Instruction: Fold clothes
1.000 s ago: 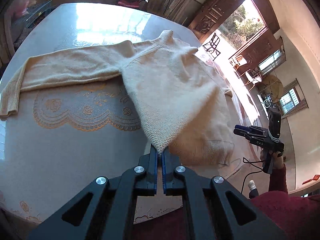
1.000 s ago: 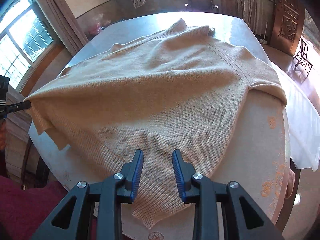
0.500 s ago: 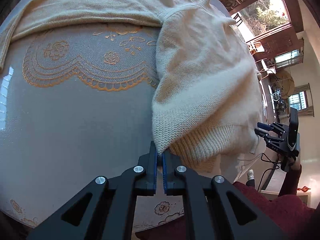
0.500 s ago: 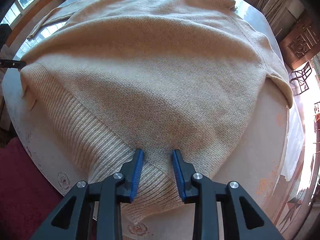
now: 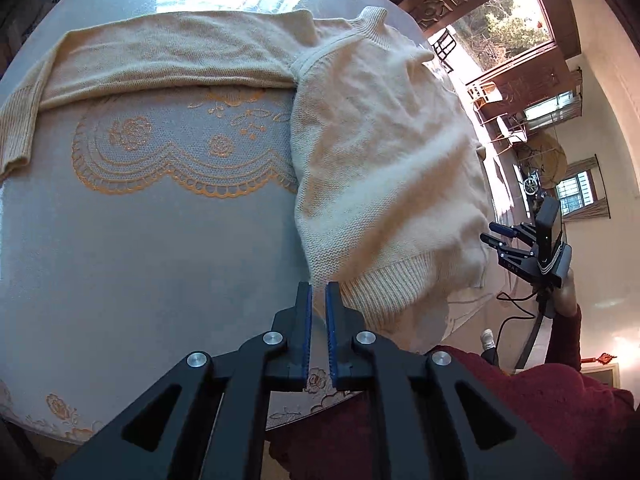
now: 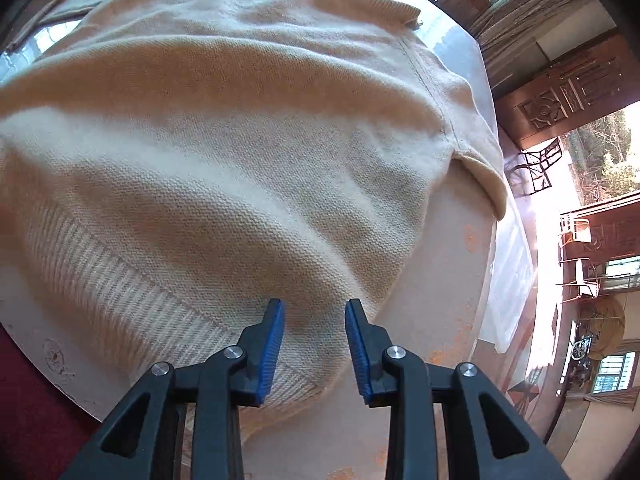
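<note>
Cream knit sweater (image 5: 380, 168) lies on the table (image 5: 160, 248), body folded over, one sleeve (image 5: 160, 56) extended flat ahead-left of the left gripper (image 5: 318, 300). That gripper's jaws stand slightly parted, the sweater's corner just at their tips. The right gripper (image 6: 314, 324) is open over the ribbed hem (image 6: 120, 288).
</note>
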A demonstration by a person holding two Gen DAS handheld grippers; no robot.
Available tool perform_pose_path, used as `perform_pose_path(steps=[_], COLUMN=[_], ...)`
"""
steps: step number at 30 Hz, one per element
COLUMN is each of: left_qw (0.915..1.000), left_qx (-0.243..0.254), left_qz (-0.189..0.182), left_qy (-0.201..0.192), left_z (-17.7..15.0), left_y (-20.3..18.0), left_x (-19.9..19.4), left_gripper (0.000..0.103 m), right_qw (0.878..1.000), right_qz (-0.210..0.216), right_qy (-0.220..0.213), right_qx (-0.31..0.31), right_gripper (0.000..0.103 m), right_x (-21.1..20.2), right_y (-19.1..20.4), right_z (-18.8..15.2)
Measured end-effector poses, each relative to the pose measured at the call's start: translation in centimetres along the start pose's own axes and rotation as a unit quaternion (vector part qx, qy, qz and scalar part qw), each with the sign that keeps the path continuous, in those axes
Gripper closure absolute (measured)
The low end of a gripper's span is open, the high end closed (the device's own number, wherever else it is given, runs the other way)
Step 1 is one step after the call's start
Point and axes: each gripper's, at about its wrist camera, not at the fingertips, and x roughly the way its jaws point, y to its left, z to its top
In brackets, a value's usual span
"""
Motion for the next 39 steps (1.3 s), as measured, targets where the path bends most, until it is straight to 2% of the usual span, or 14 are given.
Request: perform_pose_path(steps=[2,6,8,10,12,15,21,26,29,31,32,33,36,39], left_qw=[0.9997,0.9948,0.9921,0.9929,0.9926,0.9829,0.9661,0.9776,0.9772,0.9773,0.9763,0.9701,0.9528,0.9418], left_qx=[0.02,0.072,0.099,0.108,0.119,0.152,0.188,0.141,0.11,0.065,0.04,0.02,-0.044,-0.115], left_qz=[0.009,-0.059,-0.063,-0.035,0.023,0.098,0.16,0.109,0.088,0.079,0.08,0.106,0.169,0.183], left_qy=[0.008,0.04,0.043,0.036,0.007,-0.035,-0.076,-0.112,-0.159,-0.185,-0.197,-0.217,-0.249,-0.257], left_z=[-1.2,-4.7,-6.0,-6.5,-6.8,-7.3,-7.9,-8.1,-7.1,-5.9,-5.2,-4.5,-1.8,0.4], left_y=[-0.8,-3.9,-5.8,-7.0,-7.7,-8.7,-9.7,-7.9,-6.9,-4.8,-3.7,-2.5,2.4,8.5], left_x=[1.1,4.3,5.8,7.3,8.0,8.1,8.5,5.7,3.7,1.7,0.6,-0.4,-2.8,-5.3], left_gripper=[0.096,0.092,0.092,0.092,0.092,0.092,0.092,0.092,0.091,0.087,0.079,0.067,0.064,0.059], right_qw=[0.999,0.997,0.996,0.996,0.995,0.994,0.993,0.991,0.99,0.99,0.989,0.989,0.989,0.989], right_qz=[0.022,0.05,0.055,0.057,0.065,0.067,0.074,0.084,0.095,0.104,0.108,0.112,0.121,0.124], right_qy=[-0.02,-0.03,-0.031,-0.033,-0.04,-0.042,-0.04,-0.043,-0.041,-0.04,-0.039,-0.039,-0.036,-0.033], right_qx=[-0.018,-0.054,-0.063,-0.067,-0.069,-0.073,-0.084,-0.093,-0.092,-0.089,-0.088,-0.087,-0.081,-0.072], right_gripper=[0.073,0.072,0.072,0.072,0.072,0.072,0.072,0.072,0.072,0.072,0.072,0.072,0.071,0.07], right_x=[-0.8,-0.8,-0.5,-0.3,-0.4,-0.2,0.4,0.6,0.8,0.9,1.0,1.0,1.1,1.2], right_y=[1.5,4.3,4.9,5.4,5.1,4.8,4.3,3.8,3.4,3.1,3.0,2.8,2.4,2.0], right_z=[0.6,2.2,2.7,3.2,3.3,3.3,3.2,3.3,3.7,4.1,4.2,4.4,4.7,5.0])
